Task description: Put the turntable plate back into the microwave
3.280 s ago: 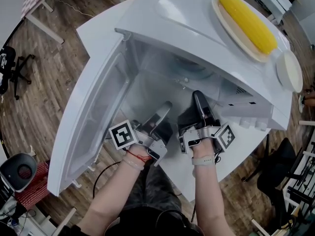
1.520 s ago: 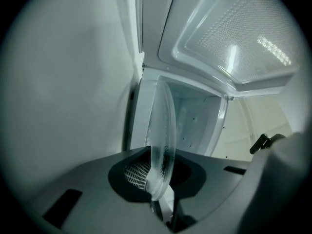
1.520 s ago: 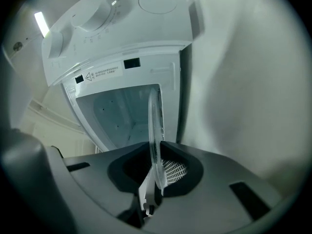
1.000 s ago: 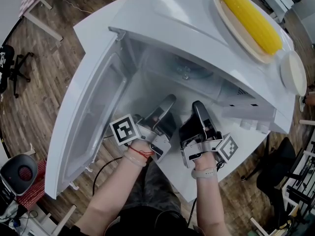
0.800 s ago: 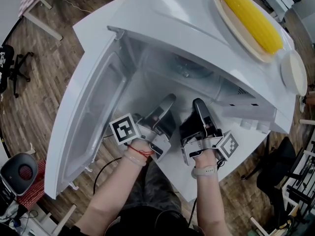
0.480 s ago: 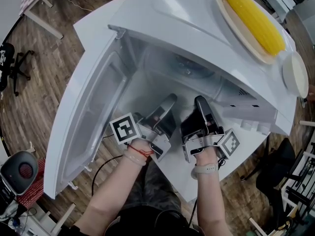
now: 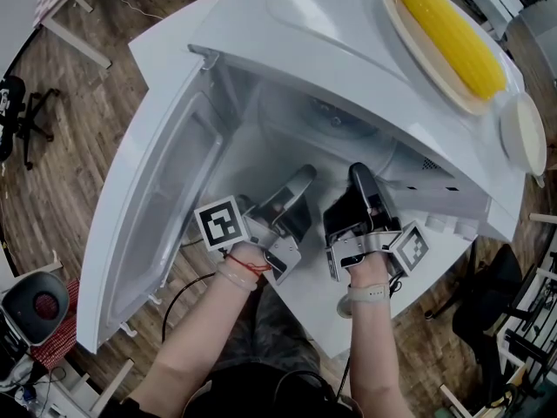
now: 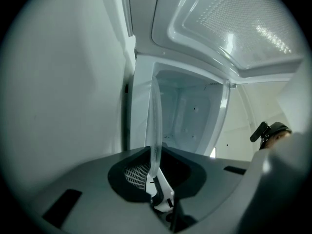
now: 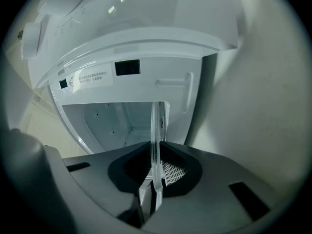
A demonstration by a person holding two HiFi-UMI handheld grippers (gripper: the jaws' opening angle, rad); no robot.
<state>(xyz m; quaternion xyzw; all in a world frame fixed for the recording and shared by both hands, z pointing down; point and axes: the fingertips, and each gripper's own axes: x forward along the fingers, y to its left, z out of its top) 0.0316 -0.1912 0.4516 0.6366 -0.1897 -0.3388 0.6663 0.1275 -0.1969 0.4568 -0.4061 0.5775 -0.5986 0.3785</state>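
Observation:
The clear glass turntable plate (image 7: 329,122) lies level in the mouth of the white microwave (image 7: 348,42), its far part inside the cavity. My left gripper (image 7: 301,178) is shut on the plate's near rim, left of centre. The right gripper (image 7: 359,174) is shut on the same rim just to the right. In the left gripper view the plate (image 8: 155,126) shows edge-on as a thin clear strip pinched in my left gripper (image 8: 154,173). The right gripper view shows the plate (image 9: 156,130) the same way in my right gripper (image 9: 156,177).
The microwave door (image 7: 161,203) hangs wide open at the left. On the microwave's top stands a plate with a yellow corn cob (image 7: 448,33) and beside it a white dish (image 7: 522,136). The white table (image 7: 313,307) edge is just in front of my hands.
Both grippers and the plate have crept slightly right and a little further toward the cavity. Both grips are unchanged.

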